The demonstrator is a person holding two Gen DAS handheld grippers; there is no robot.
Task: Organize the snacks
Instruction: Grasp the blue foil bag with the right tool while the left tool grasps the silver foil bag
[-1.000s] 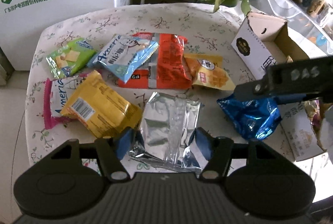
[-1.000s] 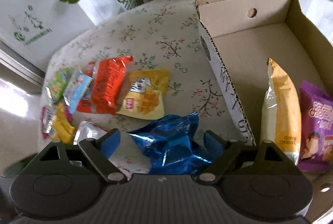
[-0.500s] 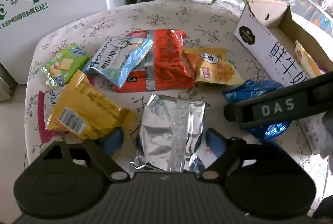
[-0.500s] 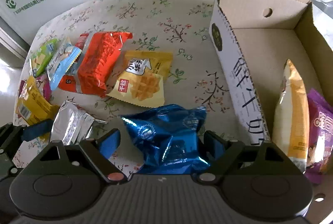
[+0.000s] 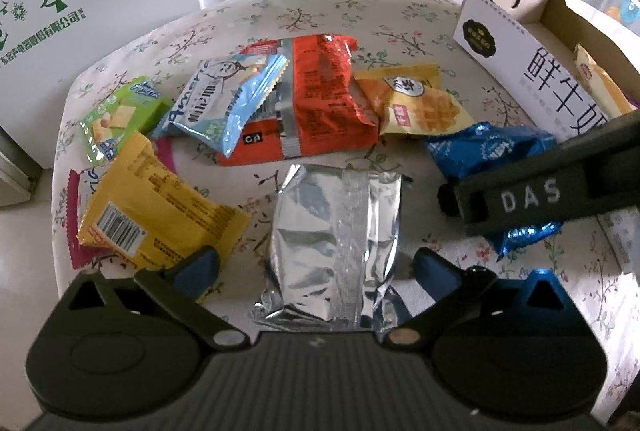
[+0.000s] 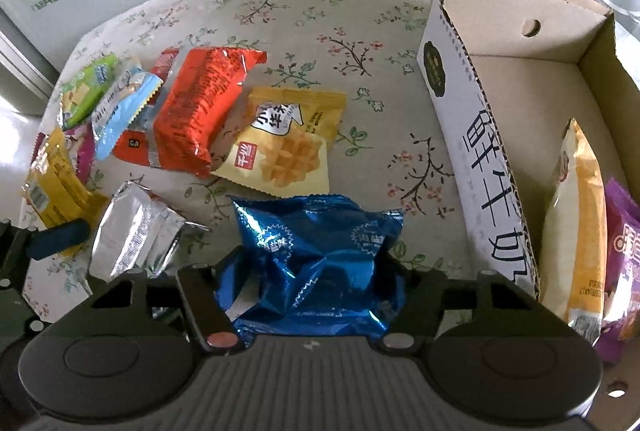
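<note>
A silver foil packet (image 5: 336,239) lies between the open fingers of my left gripper (image 5: 316,267); it also shows in the right wrist view (image 6: 132,235). My right gripper (image 6: 308,271) has closed in on a crumpled blue foil packet (image 6: 316,259), fingers pressing both sides; the packet shows in the left wrist view (image 5: 488,151) under the right gripper's body. A cardboard box (image 6: 464,119) at right holds a yellow-orange packet (image 6: 576,215) and a purple packet (image 6: 620,255).
On the floral tablecloth (image 6: 360,15) lie a red packet (image 6: 196,107), a waffle packet (image 6: 288,143), a light blue packet (image 5: 228,103), a green packet (image 5: 116,119) and a yellow packet (image 5: 156,215) over a pink one. Plants stand behind the table.
My right gripper has come down and closed onto the blue packet. My left gripper has dropped closer around the silver packet, jaws still apart.
</note>
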